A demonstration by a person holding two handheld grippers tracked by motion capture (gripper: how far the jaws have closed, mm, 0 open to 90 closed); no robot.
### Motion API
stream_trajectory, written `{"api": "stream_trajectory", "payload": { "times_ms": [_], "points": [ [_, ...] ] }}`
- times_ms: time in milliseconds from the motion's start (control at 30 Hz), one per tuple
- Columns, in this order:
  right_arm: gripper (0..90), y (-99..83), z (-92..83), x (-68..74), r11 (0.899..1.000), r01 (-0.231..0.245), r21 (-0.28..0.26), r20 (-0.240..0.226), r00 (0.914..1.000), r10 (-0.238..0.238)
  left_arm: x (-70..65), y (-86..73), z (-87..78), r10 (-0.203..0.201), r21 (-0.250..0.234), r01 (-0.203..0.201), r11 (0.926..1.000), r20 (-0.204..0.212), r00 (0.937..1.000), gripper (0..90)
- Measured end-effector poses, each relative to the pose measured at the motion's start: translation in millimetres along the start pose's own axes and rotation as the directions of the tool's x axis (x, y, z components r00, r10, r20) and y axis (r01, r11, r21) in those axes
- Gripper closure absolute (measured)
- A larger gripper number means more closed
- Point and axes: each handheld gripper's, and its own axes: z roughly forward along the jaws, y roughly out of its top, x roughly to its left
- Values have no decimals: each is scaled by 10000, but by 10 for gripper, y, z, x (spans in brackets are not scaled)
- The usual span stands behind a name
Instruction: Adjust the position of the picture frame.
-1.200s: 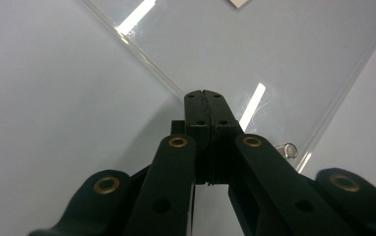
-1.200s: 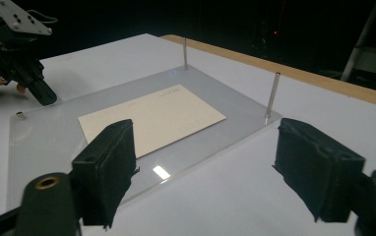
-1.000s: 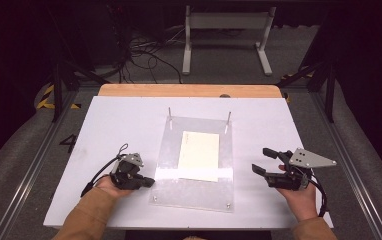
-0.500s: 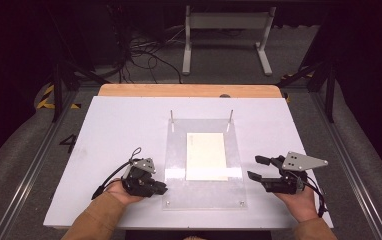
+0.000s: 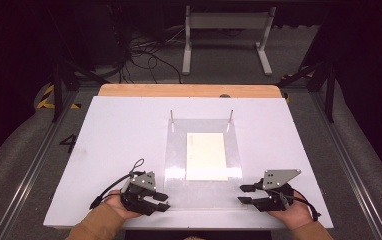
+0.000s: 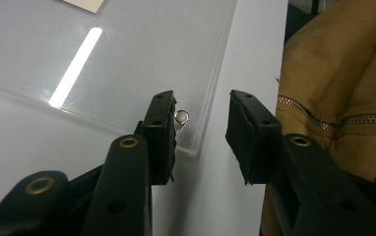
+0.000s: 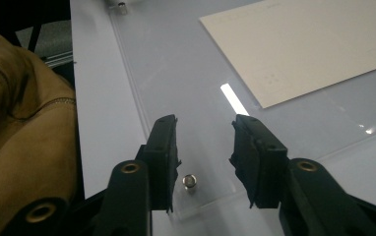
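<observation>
White table top (image 5: 119,150) fills the middle of the high view, with a wooden edge strip (image 5: 189,90) along its far side. Clear acrylic plate (image 5: 204,200) lies flat at centre frame; a cream paper sheet (image 5: 206,156) rests on it, upper centre of the plate. Two thin upright pins (image 5: 172,115) stand at the plate's far corners.

Left gripper (image 5: 161,201) sits at lower left of the high view, at the plate's near left corner. Its jaws have just been opening and stand parted, grasping nothing. In the left gripper view, the corner of the plate and a small metal stud (image 6: 181,117) lie between them; the stud is just beside the left-hand pad (image 6: 162,132), contact not determinable.

Right gripper (image 5: 244,194) sits at lower right, at the plate's near right corner. Its jaws have just been closing yet remain parted; a second stud (image 7: 189,181) stands between them, untouched.
</observation>
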Motion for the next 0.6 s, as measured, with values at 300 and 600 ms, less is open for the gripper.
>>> {"api": "stream_trajectory", "payload": {
  "times_ms": [300,600],
  "points": [
    [696,-78,95,34,9952,136,965,-374,9993,-100,3,8,41,216,24,-217,9998,328,9992,644],
    [758,-82,117,50,9935,310,1096,-395,9989,-268,-23,3,67,584,-12,-584,9983,190,9981,684]
  ]
}}
